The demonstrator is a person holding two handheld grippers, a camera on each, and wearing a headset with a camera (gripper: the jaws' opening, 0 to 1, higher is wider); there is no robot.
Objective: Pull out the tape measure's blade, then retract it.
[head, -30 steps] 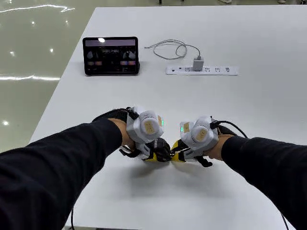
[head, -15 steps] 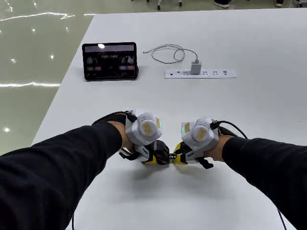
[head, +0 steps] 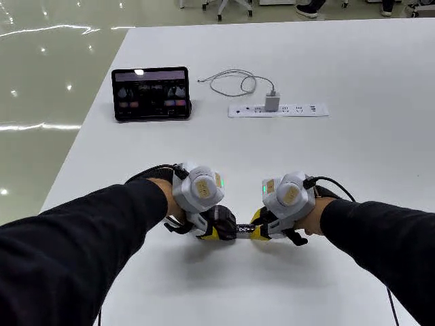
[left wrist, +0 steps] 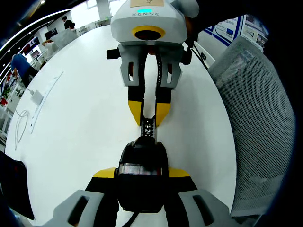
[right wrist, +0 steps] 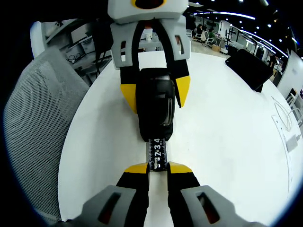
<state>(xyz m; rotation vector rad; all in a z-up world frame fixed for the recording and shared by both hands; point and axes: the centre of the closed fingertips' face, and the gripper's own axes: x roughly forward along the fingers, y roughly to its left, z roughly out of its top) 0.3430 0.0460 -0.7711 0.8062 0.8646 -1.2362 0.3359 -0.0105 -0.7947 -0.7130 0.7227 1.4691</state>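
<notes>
A black tape measure [head: 224, 222] sits just above the white table [head: 353, 68], and my left gripper [head: 215, 228] is shut on its body. A short length of its blade [head: 245, 229] runs right to my right gripper [head: 259, 230], which is shut on the blade's end. In the left gripper view the case [left wrist: 142, 172] sits between my yellow-tipped jaws, and the blade [left wrist: 148, 127] reaches the right gripper [left wrist: 148, 113]. In the right gripper view the numbered blade [right wrist: 157, 152] leads from my right gripper [right wrist: 158, 168] to the case [right wrist: 156, 106].
A dark tablet [head: 151, 93] stands at the back left. A white power strip [head: 279, 110] with a plugged charger and looped cable [head: 234, 81] lies behind the grippers. The table's left edge drops to a glossy floor. A mesh chair [left wrist: 255, 118] is behind me.
The two grippers have drawn a little apart, and a short stretch of blade now shows between them. The head camera has tilted, so the tablet and power strip sit lower.
</notes>
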